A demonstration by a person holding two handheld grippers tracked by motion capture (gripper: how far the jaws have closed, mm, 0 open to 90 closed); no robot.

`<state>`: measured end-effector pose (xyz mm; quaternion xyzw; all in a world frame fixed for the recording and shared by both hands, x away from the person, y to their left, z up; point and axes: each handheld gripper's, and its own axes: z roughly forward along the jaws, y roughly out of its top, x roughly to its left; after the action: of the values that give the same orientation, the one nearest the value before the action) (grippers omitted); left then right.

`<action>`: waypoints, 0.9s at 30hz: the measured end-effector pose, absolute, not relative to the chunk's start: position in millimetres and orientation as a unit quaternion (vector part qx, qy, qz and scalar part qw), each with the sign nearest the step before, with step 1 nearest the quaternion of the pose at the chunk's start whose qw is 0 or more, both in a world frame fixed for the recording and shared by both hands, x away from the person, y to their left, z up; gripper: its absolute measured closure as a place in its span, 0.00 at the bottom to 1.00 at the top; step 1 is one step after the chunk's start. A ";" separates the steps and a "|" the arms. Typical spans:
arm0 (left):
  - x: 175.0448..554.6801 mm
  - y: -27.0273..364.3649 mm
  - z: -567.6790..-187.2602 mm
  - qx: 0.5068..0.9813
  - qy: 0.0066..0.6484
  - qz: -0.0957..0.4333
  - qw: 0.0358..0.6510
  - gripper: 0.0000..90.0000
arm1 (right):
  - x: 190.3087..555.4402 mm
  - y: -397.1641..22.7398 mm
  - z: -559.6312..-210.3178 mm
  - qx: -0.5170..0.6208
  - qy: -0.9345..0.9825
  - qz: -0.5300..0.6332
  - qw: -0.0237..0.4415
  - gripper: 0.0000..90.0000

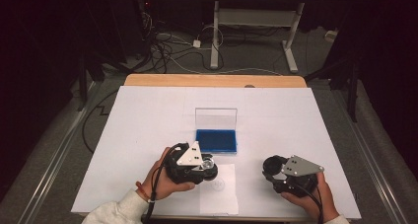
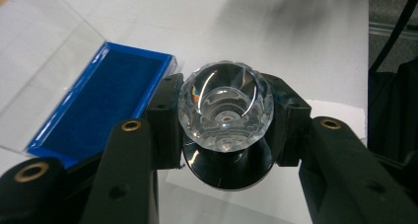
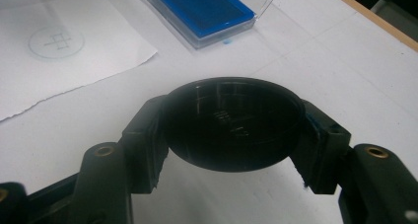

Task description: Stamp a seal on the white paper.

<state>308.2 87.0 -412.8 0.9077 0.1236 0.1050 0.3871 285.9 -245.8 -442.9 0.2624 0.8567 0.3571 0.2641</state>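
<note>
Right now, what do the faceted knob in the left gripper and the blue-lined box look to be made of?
Faceted knob: clear glass or acrylic, polished; facets catch highlights and it is see-through. Blue-lined box: matte, velvety blue lining; its raised lid looks like clear hard plastic.

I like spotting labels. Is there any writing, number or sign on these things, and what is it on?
No readable words or numbers.
Paper sheet: a drawn circle with crossed lines inside, a mark and not letters.
Black disc in the right claw: faint pale marks, too blurred to read.
Blue case and faceted clear piece in the left claw: no text.
</note>
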 end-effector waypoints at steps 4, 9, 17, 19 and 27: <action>308.7 77.8 -422.4 0.913 0.118 0.095 0.378 0.61 | 286.3 -245.8 -443.4 0.262 0.858 0.356 0.263 0.42; 308.6 69.9 -431.4 0.920 0.113 0.086 0.366 0.61 | 286.2 -246.0 -444.0 0.260 0.860 0.353 0.262 0.42; 305.7 60.0 -439.6 0.926 0.097 0.085 0.354 0.61 | 286.5 -244.4 -446.6 0.252 0.869 0.342 0.253 0.42; 306.1 58.6 -442.4 0.927 0.096 0.084 0.352 0.61 | 286.2 -244.1 -446.8 0.253 0.869 0.341 0.252 0.42; 308.3 57.5 -448.3 0.930 0.092 0.084 0.347 0.61 | 285.9 -242.3 -448.4 0.247 0.876 0.334 0.245 0.42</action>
<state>308.3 57.5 -448.3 0.9297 0.0920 0.0836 0.3467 285.9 -242.3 -448.4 0.2468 0.8761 0.3337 0.2452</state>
